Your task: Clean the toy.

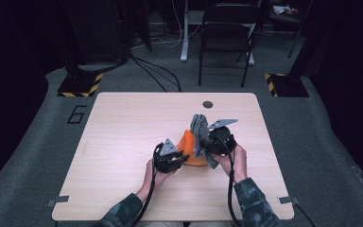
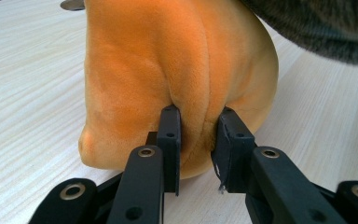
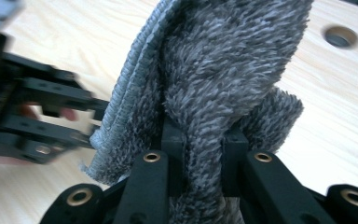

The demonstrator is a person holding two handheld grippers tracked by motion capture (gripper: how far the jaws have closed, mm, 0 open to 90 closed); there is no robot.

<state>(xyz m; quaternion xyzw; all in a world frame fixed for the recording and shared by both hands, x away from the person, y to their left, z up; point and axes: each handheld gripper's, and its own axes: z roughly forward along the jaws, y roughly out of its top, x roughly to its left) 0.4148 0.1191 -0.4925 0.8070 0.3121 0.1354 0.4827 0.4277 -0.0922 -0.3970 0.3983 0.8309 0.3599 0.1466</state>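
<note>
An orange plush toy [image 1: 188, 150] rests on the wooden table [image 1: 123, 137] near its middle. My left gripper [image 1: 182, 158] is shut on a fold of that orange plush toy [image 2: 168, 70]; its black pads [image 2: 170, 140] pinch the fabric from both sides. My right gripper [image 1: 207, 141] is shut on a grey fluffy cloth [image 1: 199, 132], held up beside and partly over the toy. In the right gripper view the grey cloth [image 3: 223, 70] rises between the pads [image 3: 235, 154] and hides most of what lies ahead. The left gripper's black frame [image 3: 32, 121] appears at that view's left.
A round hole [image 1: 208, 104] sits in the table near its far edge. A dark folding chair [image 1: 227, 33] and black stands with striped bases [image 1: 80, 85] are on the floor beyond the table. Tape tabs [image 1: 57, 201] mark the front corners.
</note>
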